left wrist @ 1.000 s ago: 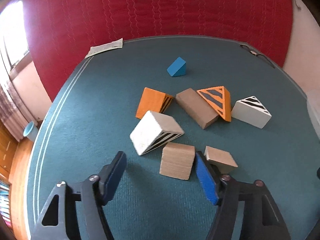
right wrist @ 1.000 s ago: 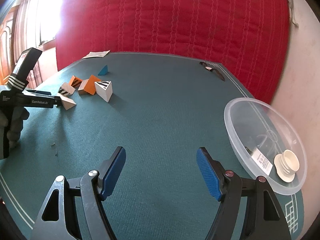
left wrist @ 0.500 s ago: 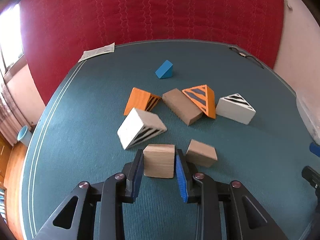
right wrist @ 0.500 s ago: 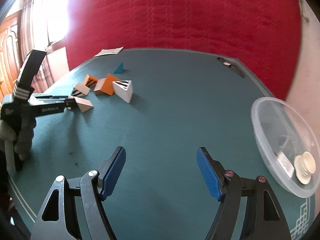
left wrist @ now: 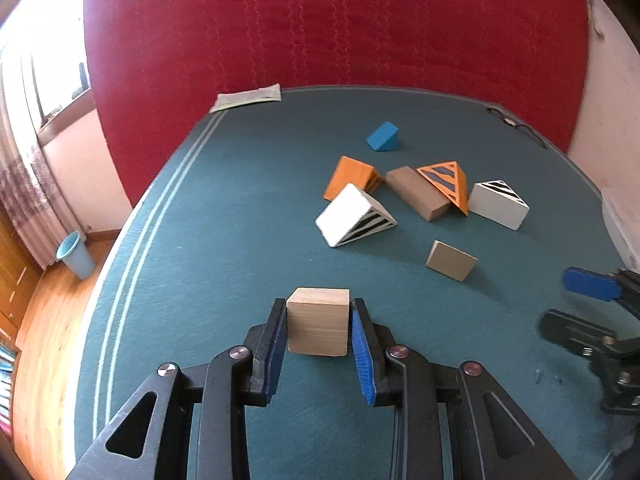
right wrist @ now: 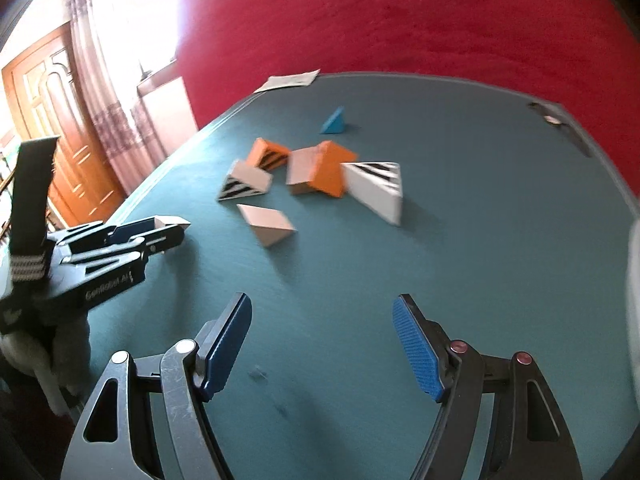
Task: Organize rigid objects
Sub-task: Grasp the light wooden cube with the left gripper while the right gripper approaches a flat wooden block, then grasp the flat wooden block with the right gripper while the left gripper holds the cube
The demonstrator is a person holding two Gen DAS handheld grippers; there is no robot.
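Right now my left gripper (left wrist: 319,326) is clamped on the plain light wooden cube (left wrist: 318,321), its blue pads pressed against the cube's two sides, just above the teal felt table (left wrist: 224,216). My right gripper (right wrist: 322,342) has its jaws wide apart with nothing between them, only bare felt below. Beyond the cube, a tan wooden wedge (left wrist: 451,260) lies alone, and farther back sit the white striped prism (left wrist: 354,216), orange prisms, a brown block and a small blue wedge (left wrist: 383,136).
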